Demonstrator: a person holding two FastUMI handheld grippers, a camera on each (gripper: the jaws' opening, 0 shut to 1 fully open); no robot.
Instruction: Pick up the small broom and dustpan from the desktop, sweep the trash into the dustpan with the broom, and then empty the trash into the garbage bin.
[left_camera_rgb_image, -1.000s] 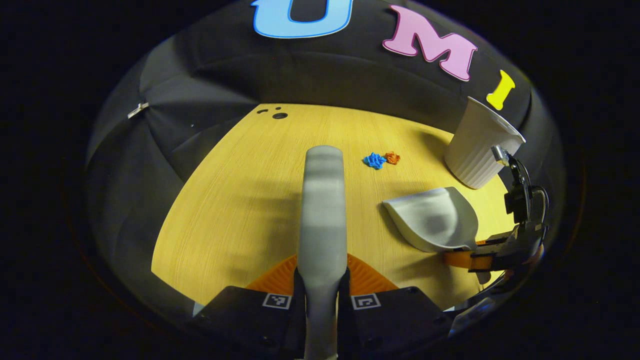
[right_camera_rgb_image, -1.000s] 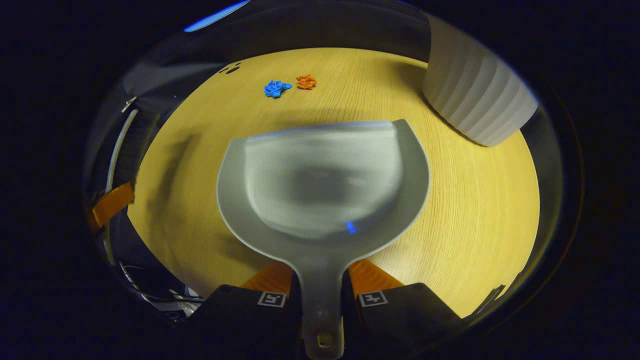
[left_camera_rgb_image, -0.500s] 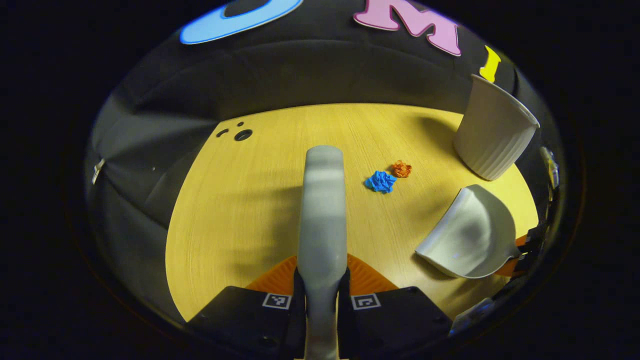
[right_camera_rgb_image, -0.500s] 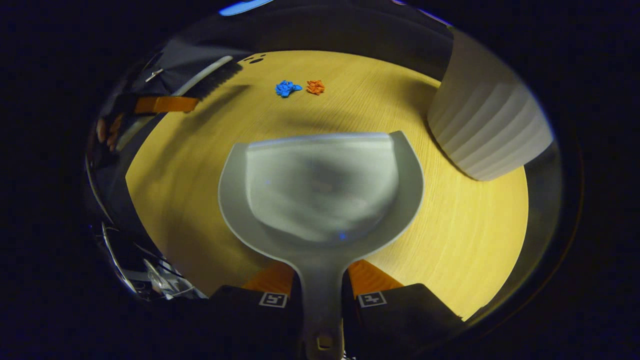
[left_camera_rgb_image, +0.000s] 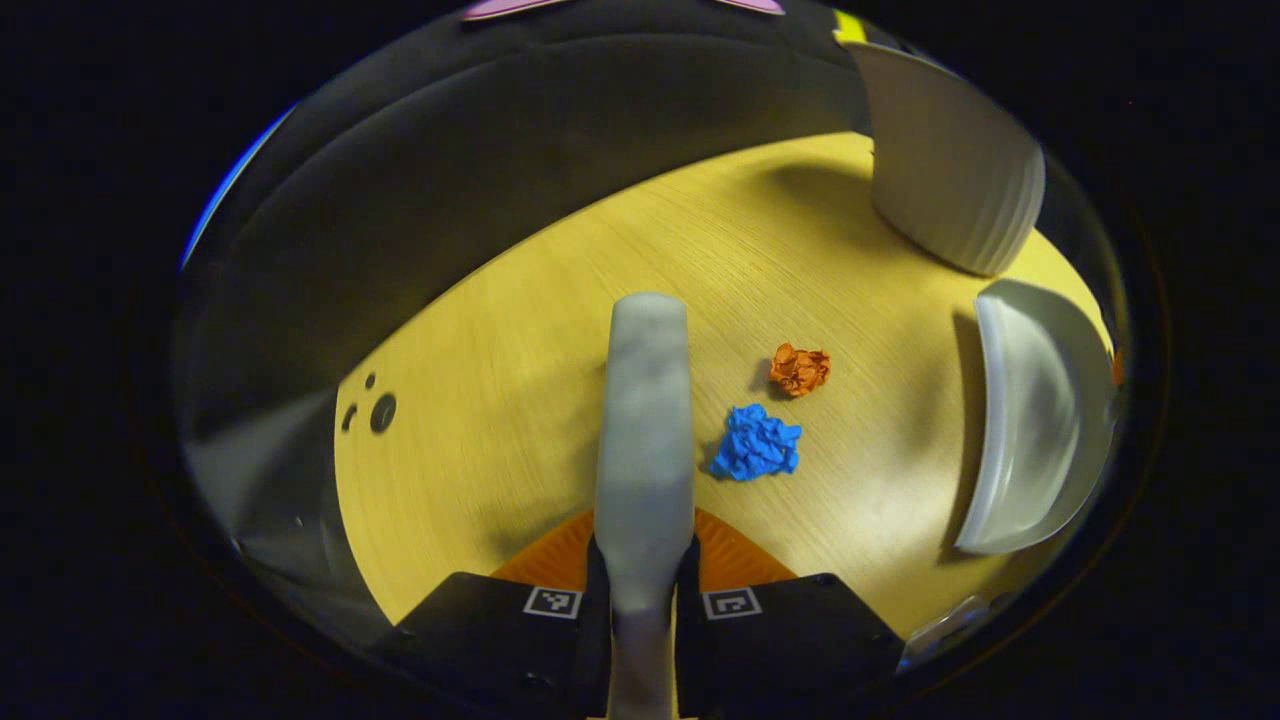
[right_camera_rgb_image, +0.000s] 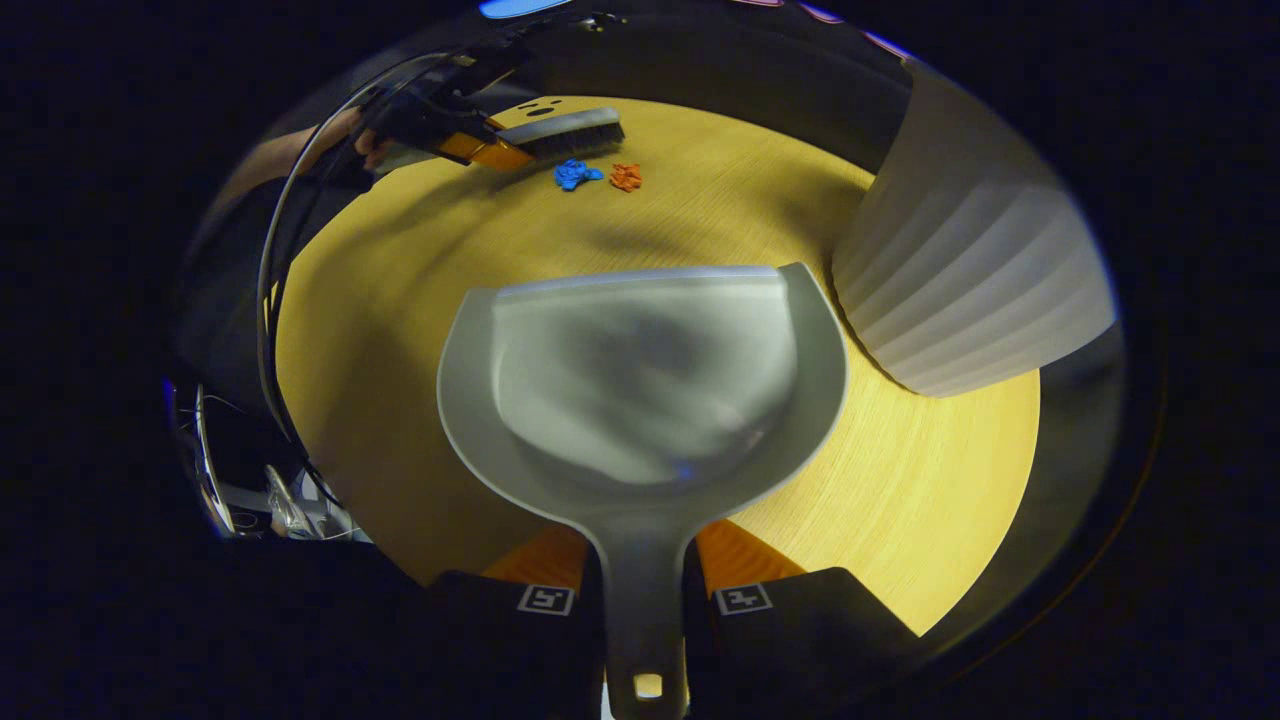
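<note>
Left tongs (left_camera_rgb_image: 644, 575) clamp the broom (left_camera_rgb_image: 646, 420) beside blue scrap (left_camera_rgb_image: 757, 444); right tongs (right_camera_rgb_image: 644, 600) clamp the dustpan (right_camera_rgb_image: 640, 390) near the bin (right_camera_rgb_image: 965, 290).

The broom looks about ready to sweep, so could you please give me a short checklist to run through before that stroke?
1. Broom gripped by left gripper: ok.
2. Dustpan gripped by right gripper: ok.
3. Blue scrap and orange scrap lie between broom and dustpan: ok.
4. Dustpan lip flat on the desktop: cannot tell.
5. Dustpan mouth close to the scraps: not ok.
6. Garbage bin upright beside the dustpan: ok.
</note>
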